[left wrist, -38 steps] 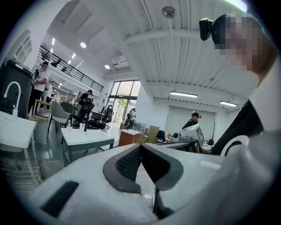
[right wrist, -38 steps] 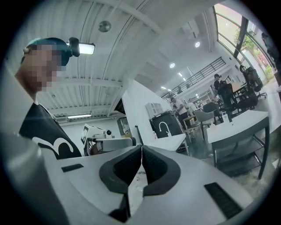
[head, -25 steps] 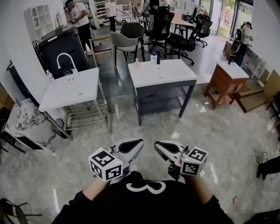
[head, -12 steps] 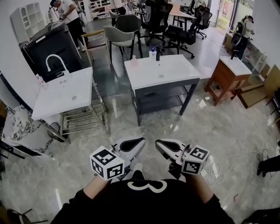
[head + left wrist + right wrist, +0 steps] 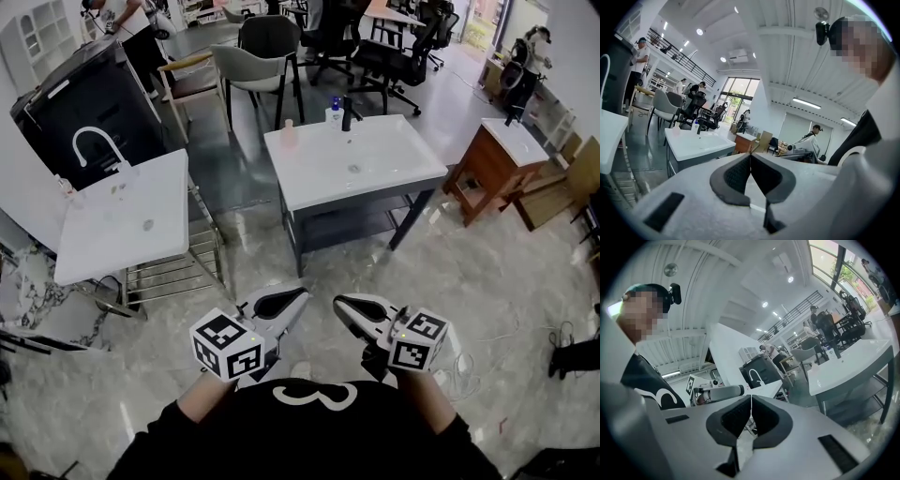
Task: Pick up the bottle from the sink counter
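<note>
1. Both shut tight and empty: left gripper (image 5: 298,296), right gripper (image 5: 339,304), low and near.
2. Approach step, seemingly; bottle (image 5: 334,112) well apart, at far edge of sink counter (image 5: 398,164), beside tap (image 5: 348,112).
3. Next: close in, open jaws, reach.

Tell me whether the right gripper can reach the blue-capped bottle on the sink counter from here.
Probably not: the shut right gripper is near the body; the blue-capped bottle stands at the far edge of the sink counter, across a stretch of floor.

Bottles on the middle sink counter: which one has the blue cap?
The white bottle, right next to the black tap. The pinkish bottle stands further left along the back edge, with no blue on it.
</note>
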Available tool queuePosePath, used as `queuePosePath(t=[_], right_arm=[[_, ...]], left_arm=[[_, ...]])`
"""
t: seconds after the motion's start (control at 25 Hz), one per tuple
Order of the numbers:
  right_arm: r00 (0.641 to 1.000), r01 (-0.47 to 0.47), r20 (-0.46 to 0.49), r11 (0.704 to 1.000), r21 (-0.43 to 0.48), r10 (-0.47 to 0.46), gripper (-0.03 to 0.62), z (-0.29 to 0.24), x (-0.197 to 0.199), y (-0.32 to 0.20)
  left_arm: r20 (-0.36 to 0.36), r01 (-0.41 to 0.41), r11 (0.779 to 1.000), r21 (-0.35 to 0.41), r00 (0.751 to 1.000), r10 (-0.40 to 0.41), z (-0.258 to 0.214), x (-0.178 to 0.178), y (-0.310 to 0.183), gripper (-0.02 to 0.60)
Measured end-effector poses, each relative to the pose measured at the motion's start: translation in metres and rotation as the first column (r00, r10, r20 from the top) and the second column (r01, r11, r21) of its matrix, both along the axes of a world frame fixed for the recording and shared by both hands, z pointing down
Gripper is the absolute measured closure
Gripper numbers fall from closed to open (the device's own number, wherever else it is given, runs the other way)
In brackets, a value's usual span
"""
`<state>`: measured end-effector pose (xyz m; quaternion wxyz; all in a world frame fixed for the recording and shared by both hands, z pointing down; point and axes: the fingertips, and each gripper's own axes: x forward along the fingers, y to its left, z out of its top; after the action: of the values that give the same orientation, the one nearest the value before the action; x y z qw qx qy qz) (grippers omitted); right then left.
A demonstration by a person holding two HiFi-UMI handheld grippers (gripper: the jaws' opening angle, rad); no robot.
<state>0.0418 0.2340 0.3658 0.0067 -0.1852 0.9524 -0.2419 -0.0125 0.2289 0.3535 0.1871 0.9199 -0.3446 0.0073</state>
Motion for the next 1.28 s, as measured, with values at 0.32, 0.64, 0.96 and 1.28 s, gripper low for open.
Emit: queuePosePath(t=[0.32,0.64,0.96,1.28], right_arm=[[1.0,-0.02,-0.01,1.0,0.001,0.02,0.58,0.008,-0.034,-0.065],[1.0,-0.022,-0.009,1.0,0.001,0.022,0.58,0.007,-0.038,-0.098],[1.0,0.023,0.012,1.0,0.006,-0.023,0.579,0.007,-0.039,-0.149],[0.997,0.075,0.032,0.997,-0.009,-0.075,0.579,0.006,-0.032,-0.253]], left_arm=[[-0.007,0.007,1.0,0.003,1.0,-0.007,0.01,-0.039,-0.069,0.566],[-0.001,0.021,1.0,0.01,1.0,-0.021,0.012,-0.047,-0.103,0.565],[0.019,0.068,0.998,0.017,0.997,-0.068,0.014,-0.048,-0.151,0.565],[0.039,0.11,0.994,0.007,0.993,-0.111,0.012,-0.038,-0.25,0.565]])
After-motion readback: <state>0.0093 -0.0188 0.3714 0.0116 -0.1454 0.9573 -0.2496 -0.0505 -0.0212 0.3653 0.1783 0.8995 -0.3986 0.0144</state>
